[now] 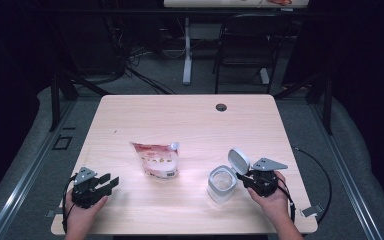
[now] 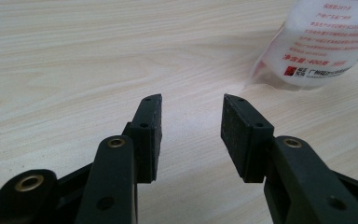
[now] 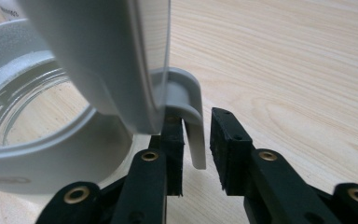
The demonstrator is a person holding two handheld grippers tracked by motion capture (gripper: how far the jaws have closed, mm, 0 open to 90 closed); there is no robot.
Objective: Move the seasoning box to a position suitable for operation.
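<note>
The jar stands on the counter, its raised lid just before the right hand-held gripper, whose parted jaws straddle the lid's tab, unclamped. The left hand-held gripper is open, empty.

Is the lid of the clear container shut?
No, the lid stands flipped up above the open mouth of the container, next to the right gripper.
</note>
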